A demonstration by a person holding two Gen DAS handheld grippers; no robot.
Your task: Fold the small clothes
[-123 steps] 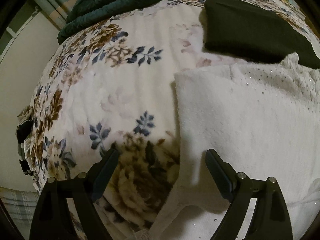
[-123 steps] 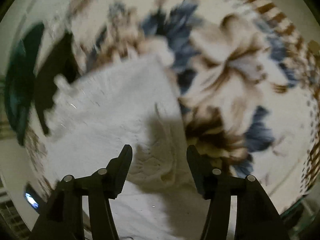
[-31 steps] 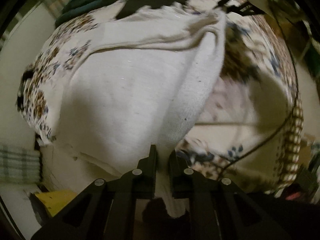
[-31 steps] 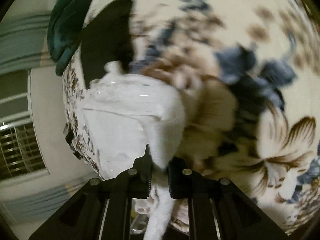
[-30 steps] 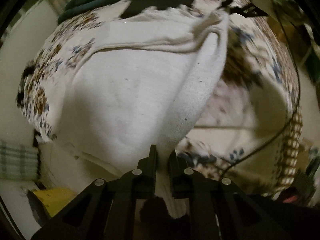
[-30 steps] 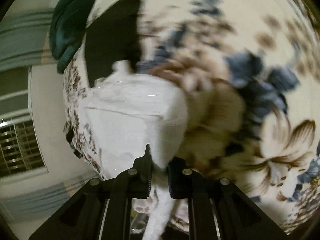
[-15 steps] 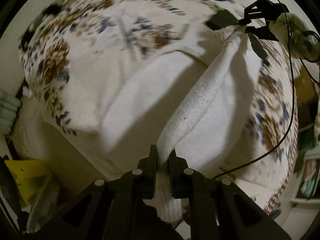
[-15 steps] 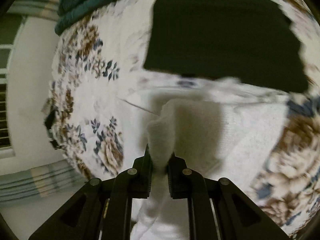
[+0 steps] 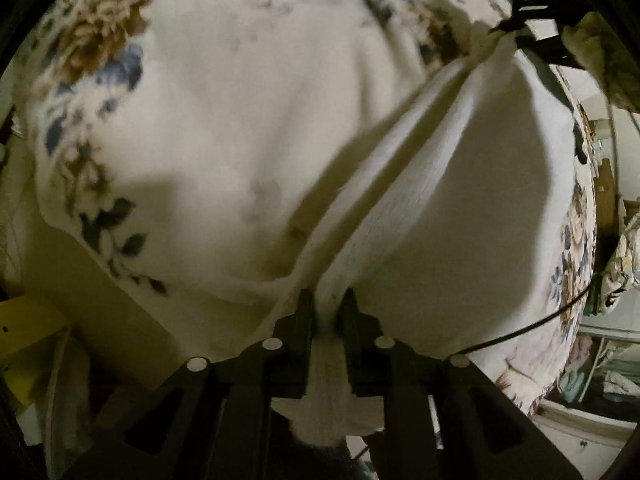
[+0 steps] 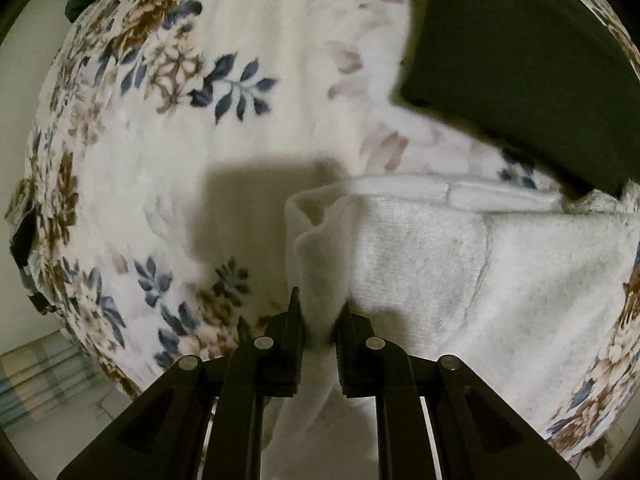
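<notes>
Both claws, left claw [image 9: 326, 312] and right claw [image 10: 320, 320], pinch the white garment [image 10: 460, 264] (edge taut).

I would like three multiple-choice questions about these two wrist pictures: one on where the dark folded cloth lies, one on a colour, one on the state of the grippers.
1. Seen from the right wrist, the dark folded cloth lies
A. beyond the white garment, at upper right
B. under the white garment
C. between the fingers

2. The leaves printed on the floral blanket are
A. red
B. blue
C. yellow

3. The left gripper and right gripper are
A. both open
B. one open, one shut
C. both shut on the white garment

Answers: 1 A, it lies on the blanket past the garment's far edge. 2 B, blue leaf sprays beside brown flowers. 3 C, white fabric is pinched between each pair of fingers.
</notes>
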